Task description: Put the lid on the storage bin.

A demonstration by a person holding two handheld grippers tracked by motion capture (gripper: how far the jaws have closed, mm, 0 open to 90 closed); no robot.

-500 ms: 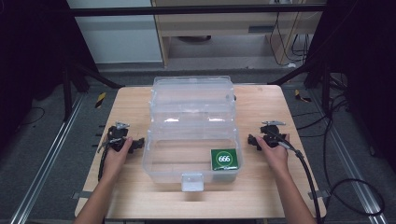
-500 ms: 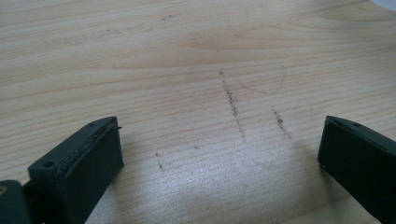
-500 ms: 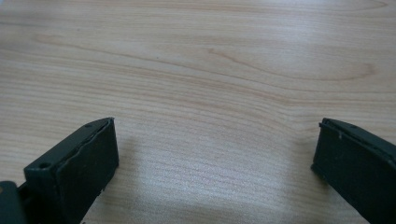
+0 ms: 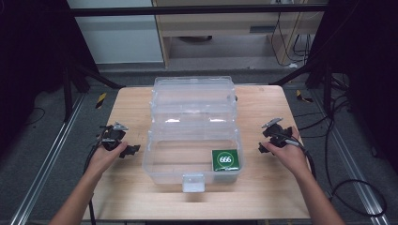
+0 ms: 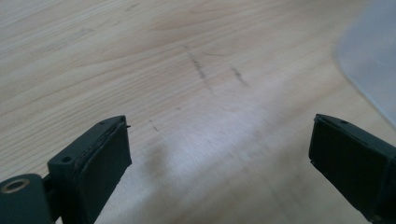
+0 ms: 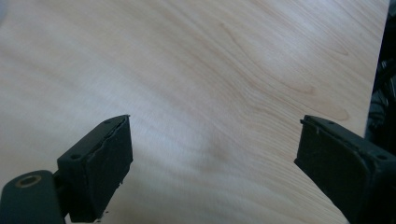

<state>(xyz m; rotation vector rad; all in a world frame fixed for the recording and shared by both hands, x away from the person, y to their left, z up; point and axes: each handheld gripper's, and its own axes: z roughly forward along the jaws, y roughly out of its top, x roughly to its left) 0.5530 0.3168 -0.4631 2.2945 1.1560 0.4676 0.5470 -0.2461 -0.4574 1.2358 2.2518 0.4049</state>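
We've got both grippers idle with jaws spread on nothing, left gripper [image 4: 133,150] and right gripper [image 4: 261,147] unmoved flanking the open clear box [image 4: 192,140] mid-table [image 4: 263,197], green pack [image 4: 226,160] in its front-right corner.

Wooden table [image 4: 263,197] sits on grey carpet floor [image 4: 47,140]. Behind the table: pale cabinet [image 4: 117,37] at left, wooden bench [image 4: 220,28] in the middle. Cables [image 4: 356,197] right of the table (loose coils). Dark frame posts [image 4: 70,89] on both sides; light dim.
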